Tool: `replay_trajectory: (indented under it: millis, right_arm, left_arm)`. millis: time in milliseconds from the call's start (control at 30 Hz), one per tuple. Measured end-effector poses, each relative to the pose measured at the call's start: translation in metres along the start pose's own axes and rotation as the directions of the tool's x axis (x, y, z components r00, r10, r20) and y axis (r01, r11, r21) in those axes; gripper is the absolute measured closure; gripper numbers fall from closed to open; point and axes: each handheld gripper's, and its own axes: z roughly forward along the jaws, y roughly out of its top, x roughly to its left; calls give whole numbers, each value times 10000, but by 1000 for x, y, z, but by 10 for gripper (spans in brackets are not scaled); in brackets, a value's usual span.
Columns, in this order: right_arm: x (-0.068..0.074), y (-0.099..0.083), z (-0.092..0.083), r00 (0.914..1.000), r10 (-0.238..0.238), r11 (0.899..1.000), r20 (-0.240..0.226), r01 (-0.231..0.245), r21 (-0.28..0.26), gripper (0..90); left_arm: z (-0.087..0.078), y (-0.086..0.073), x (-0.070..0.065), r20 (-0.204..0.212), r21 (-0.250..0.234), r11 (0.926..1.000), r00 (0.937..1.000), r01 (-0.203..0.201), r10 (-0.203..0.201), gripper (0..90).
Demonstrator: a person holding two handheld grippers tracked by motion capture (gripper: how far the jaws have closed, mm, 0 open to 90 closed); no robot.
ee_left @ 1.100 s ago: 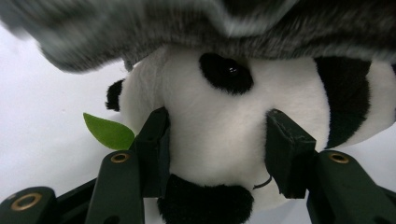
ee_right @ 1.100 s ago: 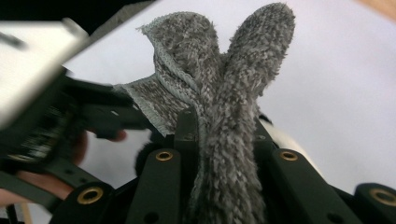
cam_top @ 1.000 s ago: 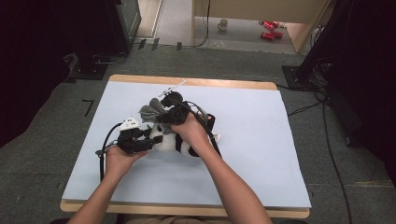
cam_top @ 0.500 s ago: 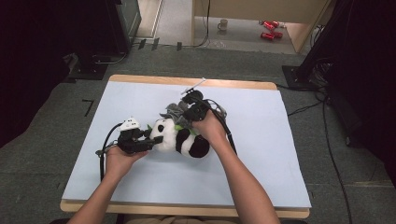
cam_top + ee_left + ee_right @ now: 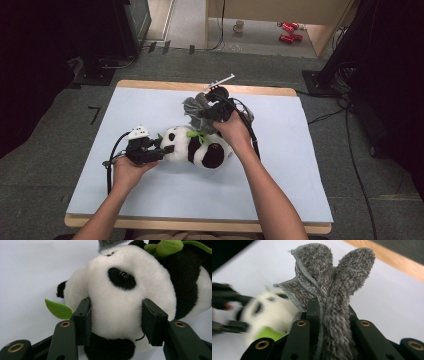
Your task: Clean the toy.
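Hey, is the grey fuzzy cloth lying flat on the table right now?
No, the grey fuzzy cloth is bunched upright between the jaws of the right gripper, lifted off the pale blue table surface.

Fluffy plush panda [image 5: 125, 305], rough terry cloth [image 5: 329, 290]

We see the plush panda [image 5: 197, 147] lying on its side near the middle of the tabletop [image 5: 280, 170], its head toward our left. The left gripper [image 5: 167, 148] sits at the left of the panda, its fingers [image 5: 83, 320] on either side of the head. Behind the panda and slightly to the right, the right gripper [image 5: 212, 112] is above the tabletop with the cloth [image 5: 197, 110] clamped between its fingers [image 5: 313, 308]. On the floor beyond the tabletop stands a mug [image 5: 239, 25].
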Motion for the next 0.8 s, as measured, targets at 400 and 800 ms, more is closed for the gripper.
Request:
replay_trajectory:
  millis: [400,800]
  right_arm:
    - [73,14,28,9809,-1160,9931,-1562,1176,4,752]
    - [55,-2,38,9850,-1618,9852,-603,1648,480,747]
  left_arm:
    - [0,2,2,72,4,9999,9998,173,-173,488]
    - [0,3,2,117,-139,9995,9996,269,-267,490]
